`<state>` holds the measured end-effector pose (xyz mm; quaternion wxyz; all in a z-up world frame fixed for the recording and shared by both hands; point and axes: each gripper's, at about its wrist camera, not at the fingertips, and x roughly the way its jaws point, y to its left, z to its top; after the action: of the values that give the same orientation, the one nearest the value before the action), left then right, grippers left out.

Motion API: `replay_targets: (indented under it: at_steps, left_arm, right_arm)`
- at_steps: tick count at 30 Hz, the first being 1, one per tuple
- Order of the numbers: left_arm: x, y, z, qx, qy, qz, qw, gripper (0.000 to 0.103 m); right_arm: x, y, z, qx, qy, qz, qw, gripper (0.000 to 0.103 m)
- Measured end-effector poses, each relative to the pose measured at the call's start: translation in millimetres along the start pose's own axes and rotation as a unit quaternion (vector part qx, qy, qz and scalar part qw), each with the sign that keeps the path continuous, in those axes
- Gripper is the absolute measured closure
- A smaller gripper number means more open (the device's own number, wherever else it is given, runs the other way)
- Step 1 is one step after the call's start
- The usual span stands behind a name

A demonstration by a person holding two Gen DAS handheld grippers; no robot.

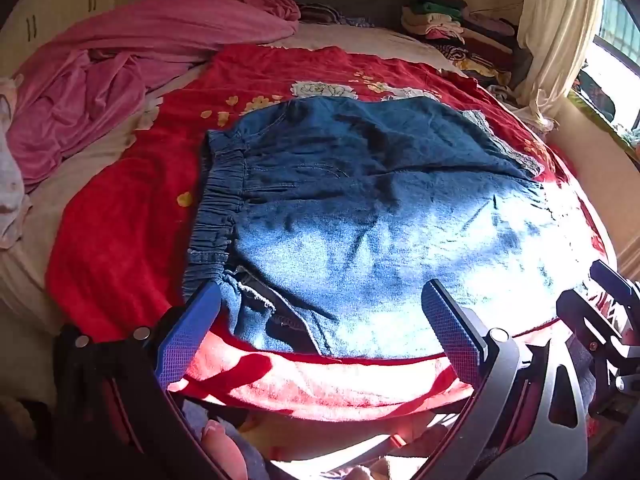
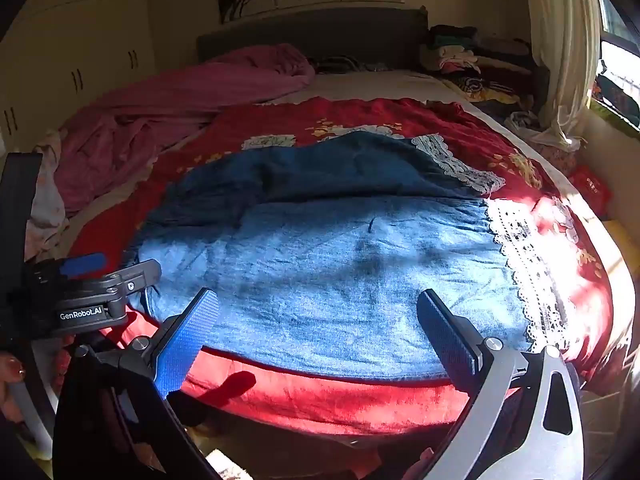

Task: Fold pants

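Blue denim pants (image 1: pixel 360 216) lie flat on a red flowered blanket (image 1: pixel 120 220), elastic waistband (image 1: pixel 218 208) at the left, white lace hems (image 2: pixel 524 264) at the right. The far leg lies in shadow, the near one in sunlight. My left gripper (image 1: pixel 324 300) is open and empty, hovering over the near waist corner. My right gripper (image 2: pixel 320 312) is open and empty, over the pants (image 2: pixel 340 264) near their front edge. The left gripper (image 2: pixel 108 276) also shows at the left of the right wrist view.
A crumpled pink sheet (image 1: pixel 120 72) lies at the bed's back left. Stacked folded clothes (image 1: pixel 452 24) sit at the back right by the curtain (image 1: pixel 556 32). Cupboards (image 2: pixel 80 60) line the left wall. The blanket's front edge (image 2: pixel 320 400) hangs over the bed.
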<state>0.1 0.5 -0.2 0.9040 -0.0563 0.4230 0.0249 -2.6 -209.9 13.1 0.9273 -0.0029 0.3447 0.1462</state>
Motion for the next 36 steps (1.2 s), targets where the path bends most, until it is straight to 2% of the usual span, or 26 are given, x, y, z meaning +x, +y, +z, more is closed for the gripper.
replay_targets:
  at_steps: [36]
  left_arm:
    - [-7.5,-4.1,-1.8,0.016,-0.005,0.004,0.9999,0.009]
  right_arm:
    - [-5.6,2.0,1.3,-0.006,-0.002,-0.025,1.000,0.004]
